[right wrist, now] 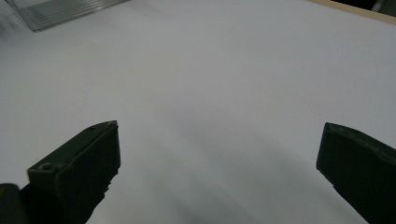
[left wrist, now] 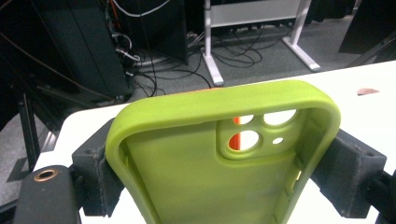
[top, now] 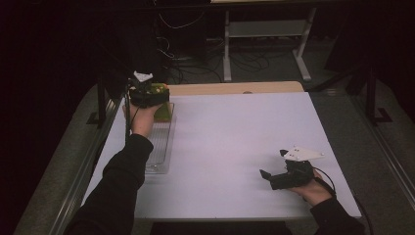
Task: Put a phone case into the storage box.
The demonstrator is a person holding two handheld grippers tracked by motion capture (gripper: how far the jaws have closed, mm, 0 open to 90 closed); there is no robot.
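Left tool (left wrist: 219, 177) clamps a lime-green soft phone case (left wrist: 224, 154) above the clear ribbed tray (top: 161, 147); next, lower and release. Right tool (right wrist: 219, 172) rests wide open, empty, on the white table (top: 235, 142).

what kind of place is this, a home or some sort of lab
Most likely a lab or workshop set up for recording, not a home. A plain white table stands in a dark room, loose cables trail over the floor behind it, and bare white desk legs rise beyond them.
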